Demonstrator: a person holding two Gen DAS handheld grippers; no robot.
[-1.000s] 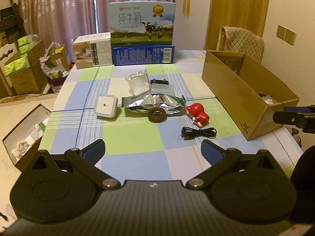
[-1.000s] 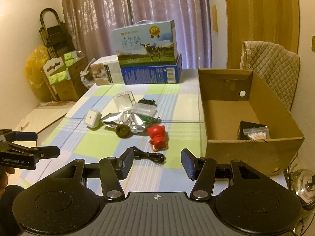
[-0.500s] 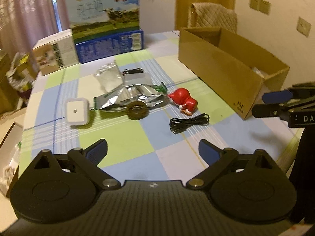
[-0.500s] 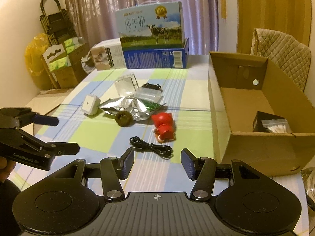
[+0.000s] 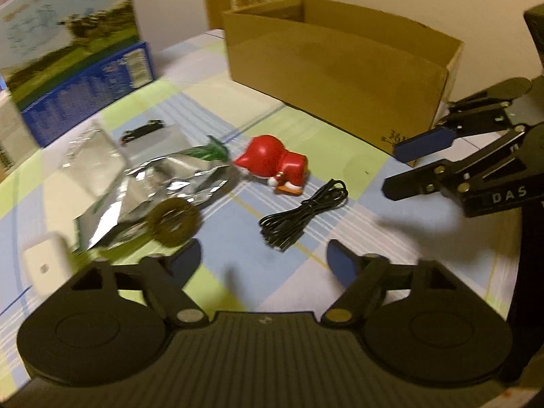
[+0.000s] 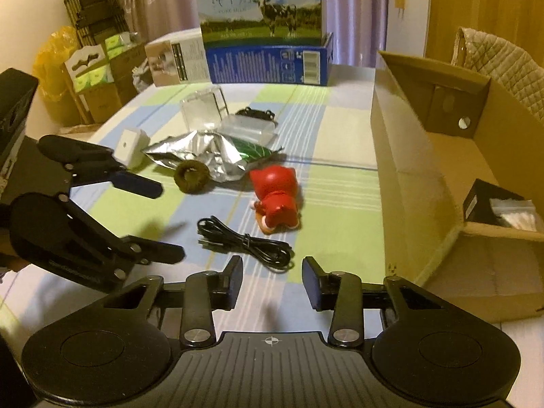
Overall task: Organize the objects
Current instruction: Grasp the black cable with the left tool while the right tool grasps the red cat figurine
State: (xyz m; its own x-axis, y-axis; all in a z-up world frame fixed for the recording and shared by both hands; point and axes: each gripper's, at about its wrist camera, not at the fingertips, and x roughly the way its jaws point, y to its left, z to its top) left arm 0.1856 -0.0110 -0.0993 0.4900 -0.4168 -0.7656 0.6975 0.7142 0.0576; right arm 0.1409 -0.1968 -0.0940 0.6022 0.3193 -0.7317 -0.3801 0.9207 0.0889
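Observation:
A coiled black cable (image 5: 302, 214) (image 6: 244, 241) lies on the checked tablecloth, with a red toy figure (image 5: 275, 165) (image 6: 277, 200) on its side just beyond it. My left gripper (image 5: 263, 260) hangs low over the cloth just short of the cable, and its jaws are closing with nothing between them. From the other side my right gripper (image 6: 273, 272) points down at the same cable, its jaws also closing on nothing. Each gripper shows in the other's view: the right gripper (image 5: 397, 166) and the left gripper (image 6: 163, 221).
A crumpled foil bag (image 6: 210, 151), a brown ring (image 6: 191, 176), a white square plug (image 6: 131, 148) and a clear plastic case (image 6: 202, 110) lie behind the toy. An open cardboard box (image 6: 408, 156) stands to the right with a few items inside. Milk cartons (image 6: 261, 3) stand at the table's far end.
Both grippers have come down and forward towards the cable and toy. Their jaws have narrowed. The left wrist view has rolled and now looks towards the cardboard box.

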